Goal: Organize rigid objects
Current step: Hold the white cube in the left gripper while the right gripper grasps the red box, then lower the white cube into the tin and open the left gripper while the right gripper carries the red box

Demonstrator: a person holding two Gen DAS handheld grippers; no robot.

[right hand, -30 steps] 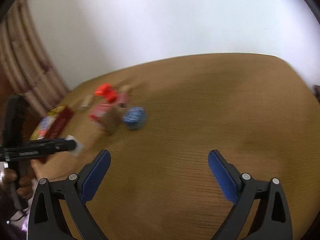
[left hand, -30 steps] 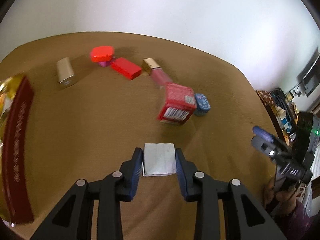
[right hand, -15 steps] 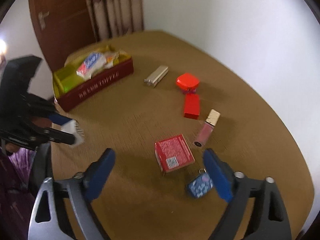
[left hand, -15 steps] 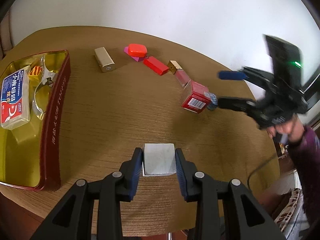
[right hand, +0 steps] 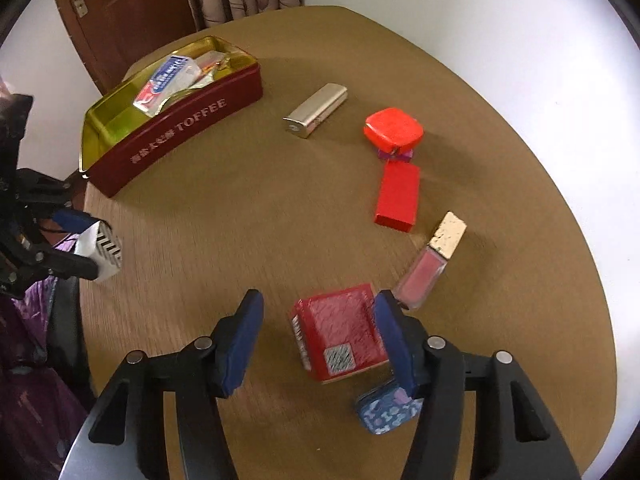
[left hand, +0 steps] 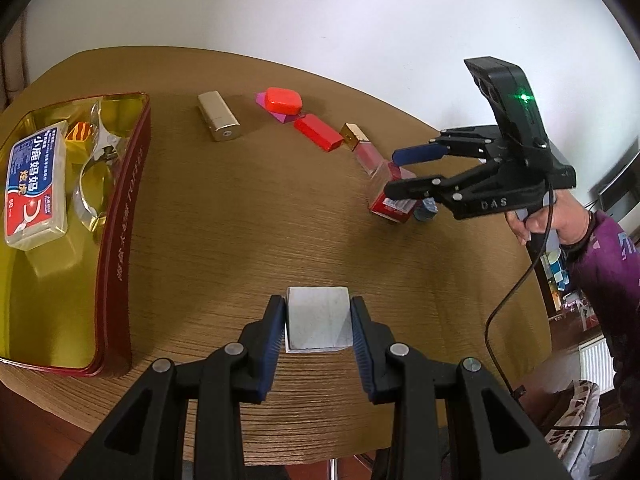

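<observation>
Right hand-held gripper (right hand: 316, 342) has dropped low over red box (right hand: 340, 332) on table (right hand: 260, 220), jaws apart, straddling it. Left hand-held gripper (left hand: 319, 322) clamped on white box (left hand: 318, 318), raised near toffee tin (left hand: 120, 216).

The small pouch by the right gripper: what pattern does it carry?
Blue pouch with pale dots and bone-like shapes; right wrist view.

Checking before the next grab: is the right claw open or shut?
Open. The right claw has its blue pads spread wide around the red box, with a clear gap on the left side.
</observation>
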